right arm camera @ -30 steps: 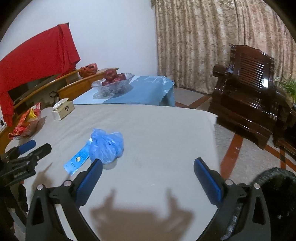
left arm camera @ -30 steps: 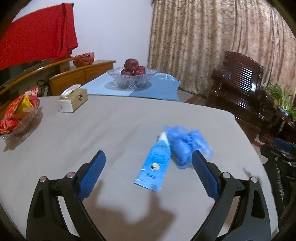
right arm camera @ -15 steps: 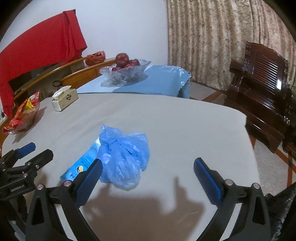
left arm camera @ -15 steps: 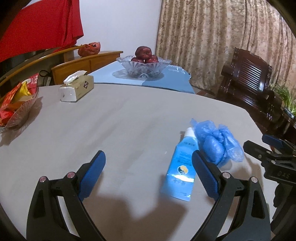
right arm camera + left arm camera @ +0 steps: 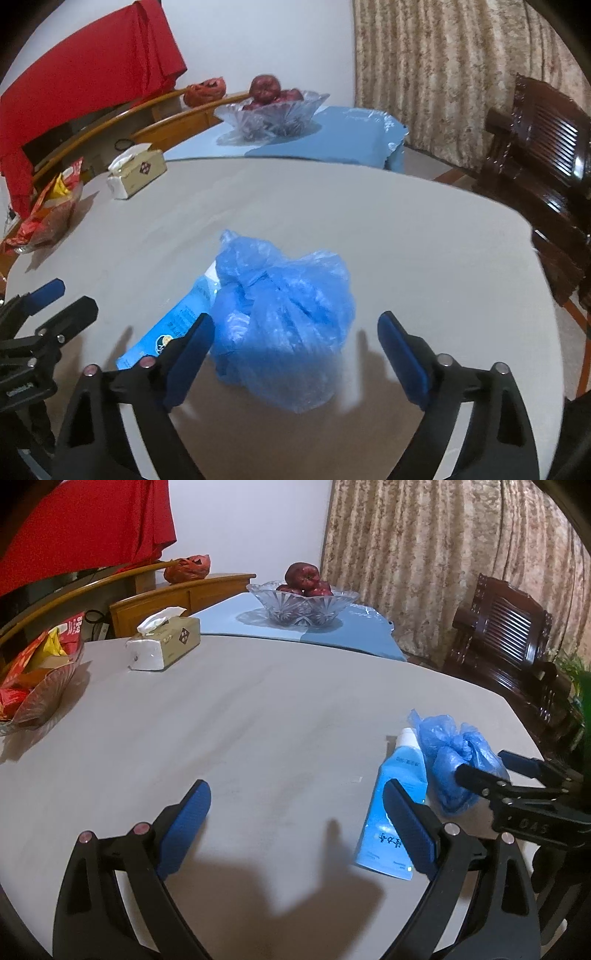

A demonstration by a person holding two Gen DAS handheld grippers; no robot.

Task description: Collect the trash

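right gripper (image 5: 295,347) has closed in over the last second, jaws spread wide, now straddling the crumpled blue plastic bag (image 5: 284,317) at 12 o'clock, not touching yet. the flat blue squeeze tube (image 5: 395,808) lies touching the bag at its 9 o'clock on the grey table (image 5: 258,716). left gripper (image 5: 295,827) spread, empty, tube drifted to its 3 o'clock. bag pickup looks next.

In the right wrist view the blue plastic bag (image 5: 284,317) covers the upper end of the blue tube (image 5: 173,328), and the left finger hides part of its lower end. The tube's print is too small to read. The snack bowl (image 5: 33,698) is cut by the frame's left edge.
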